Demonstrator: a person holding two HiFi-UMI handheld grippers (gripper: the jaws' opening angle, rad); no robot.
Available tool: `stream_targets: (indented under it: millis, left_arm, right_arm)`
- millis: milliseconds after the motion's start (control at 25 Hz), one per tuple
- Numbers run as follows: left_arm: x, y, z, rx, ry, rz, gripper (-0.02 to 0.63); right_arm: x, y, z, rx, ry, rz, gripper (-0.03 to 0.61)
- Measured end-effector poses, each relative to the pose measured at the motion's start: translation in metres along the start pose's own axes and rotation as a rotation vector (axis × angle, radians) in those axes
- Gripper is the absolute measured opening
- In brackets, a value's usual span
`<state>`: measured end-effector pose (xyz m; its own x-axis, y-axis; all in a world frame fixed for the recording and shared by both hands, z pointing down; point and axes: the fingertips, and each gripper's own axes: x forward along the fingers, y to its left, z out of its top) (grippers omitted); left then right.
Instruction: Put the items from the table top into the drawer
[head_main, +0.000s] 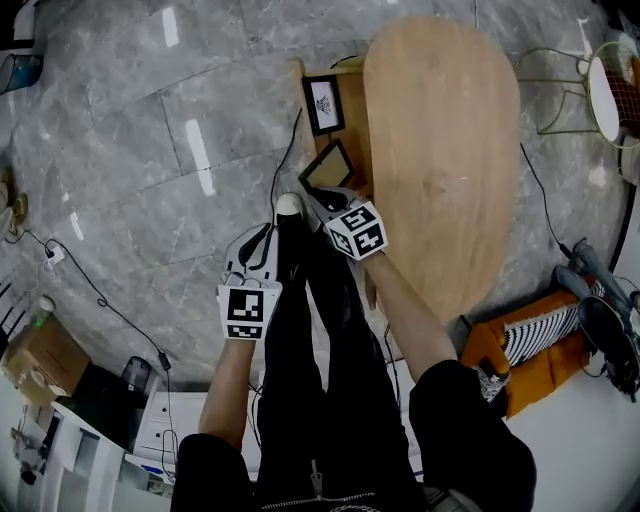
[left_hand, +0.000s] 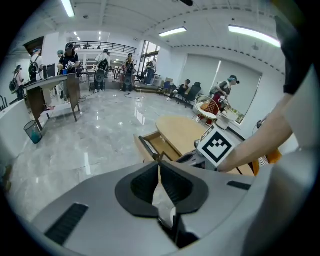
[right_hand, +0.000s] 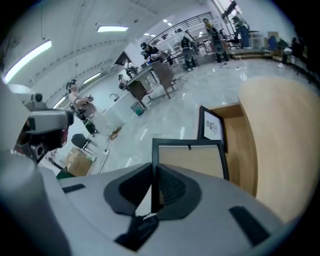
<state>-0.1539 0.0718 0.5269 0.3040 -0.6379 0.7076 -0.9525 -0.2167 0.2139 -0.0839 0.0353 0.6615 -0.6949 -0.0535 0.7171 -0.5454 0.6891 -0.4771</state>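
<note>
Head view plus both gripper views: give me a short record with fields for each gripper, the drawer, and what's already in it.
right gripper: shut on the edge of a black picture frame with tan backing board
left gripper: shut, nothing between the jaws
wooden drawer: open, at the side of the oval wooden table
in drawer: black-framed white picture, lying flat
</note>
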Motion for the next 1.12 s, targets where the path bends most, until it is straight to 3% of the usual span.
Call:
stream_targets:
  millis: [360,560,800,1120]
  left_arm:
    - [0.031,0.007,-0.018,-0.019,-0.003,-0.018,0.025]
    - [0.048,0.002,-0.027,-0.014,-0.003,-0.034,0.025]
    - [0.064,-0.005,-0.049,-0.028,0.015,-0.047,0.025]
    - [0.061,-0.016,-0.062,-0.01,0.049,-0.075,0.025]
  right_arm:
    - [0.015,-0.08,-0.01,0.259,-0.023,-0.174,0.049]
    - [0.023,-0.087,-0.025,0.257,0.008,-0.207,0.049]
    - [0.033,-0.101,-0.026,0.344,-0.019,-0.262,0.049]
    - [0.028,-0.098,-0.027,0.361,-0.048,-0.244,0.086]
